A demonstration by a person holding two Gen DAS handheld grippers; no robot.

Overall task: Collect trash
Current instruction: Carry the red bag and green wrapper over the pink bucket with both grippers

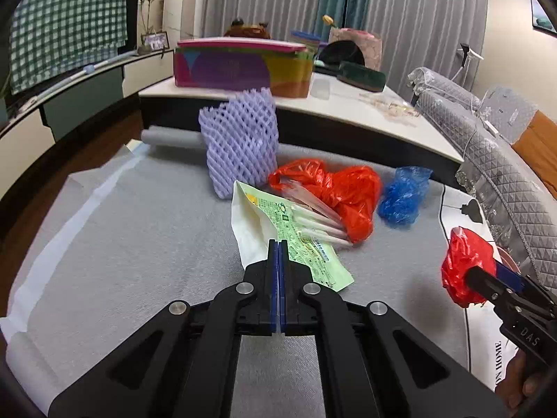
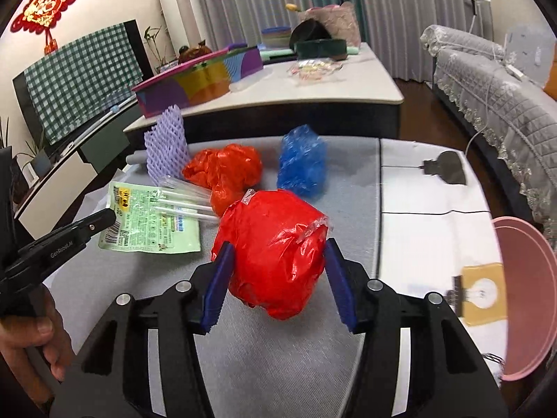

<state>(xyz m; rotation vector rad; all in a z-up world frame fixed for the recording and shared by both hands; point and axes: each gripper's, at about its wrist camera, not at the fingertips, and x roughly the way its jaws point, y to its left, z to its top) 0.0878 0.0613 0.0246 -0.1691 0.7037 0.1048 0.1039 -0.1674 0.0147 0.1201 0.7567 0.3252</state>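
Observation:
My right gripper (image 2: 276, 256) is shut on a crumpled red plastic ball (image 2: 275, 247) and holds it above the grey mat; it also shows in the left wrist view (image 1: 464, 266). My left gripper (image 1: 277, 244) is shut and empty, its tips over a green printed wrapper (image 1: 296, 240) that lies on the mat. On the mat lie a purple foam net (image 1: 242, 146), an orange-red bag (image 1: 334, 188), a blue bag (image 1: 403, 195) and clear straws (image 1: 313, 216).
A pink bin (image 2: 525, 299) stands at the right edge. A yellow clipped card (image 2: 482, 289) lies on the white mat (image 2: 428, 233). Behind is a low table (image 2: 278, 101) with a colourful box (image 2: 198, 80). A grey sofa (image 2: 504, 104) runs along the right.

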